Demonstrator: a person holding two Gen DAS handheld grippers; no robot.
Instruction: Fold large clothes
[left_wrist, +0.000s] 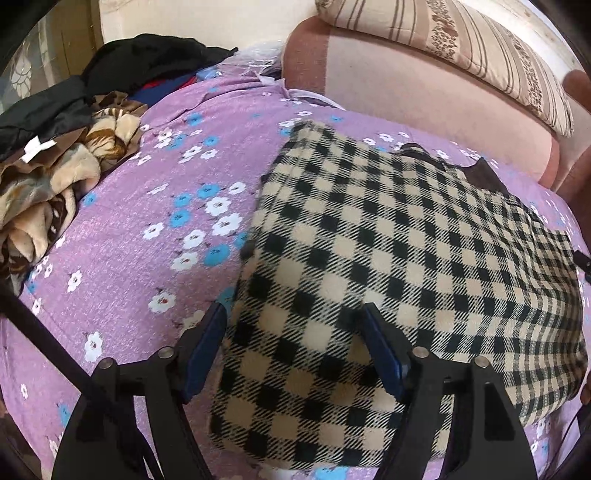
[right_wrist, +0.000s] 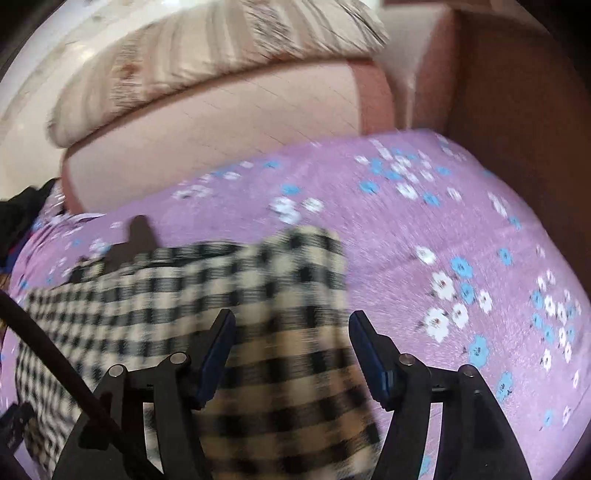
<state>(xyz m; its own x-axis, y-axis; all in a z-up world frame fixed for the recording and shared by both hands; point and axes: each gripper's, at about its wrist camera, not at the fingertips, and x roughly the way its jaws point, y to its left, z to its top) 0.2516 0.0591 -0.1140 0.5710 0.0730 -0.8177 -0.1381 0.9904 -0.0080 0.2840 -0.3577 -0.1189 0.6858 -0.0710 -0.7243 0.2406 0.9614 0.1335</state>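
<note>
A beige-and-black checked garment (left_wrist: 388, 258) lies folded on a purple flowered bedsheet (left_wrist: 147, 258). A dark brown collar piece (left_wrist: 484, 177) shows at its far edge. My left gripper (left_wrist: 295, 317) is open, its blue-padded fingers (left_wrist: 207, 343) spread over the garment's near left edge, with cloth lying between them. In the right wrist view, which is motion-blurred, the same garment (right_wrist: 184, 295) fills the lower left. My right gripper (right_wrist: 291, 325) is open above the garment's right edge; cloth lies between its fingers (right_wrist: 369, 347).
A heap of brown and beige blanket (left_wrist: 48, 184) and dark clothes (left_wrist: 147, 59) sits at the far left. A pink bolster (left_wrist: 424, 92) and striped pillow (left_wrist: 461, 40) line the back. A brown wooden panel (right_wrist: 517, 110) stands at the right of the bed.
</note>
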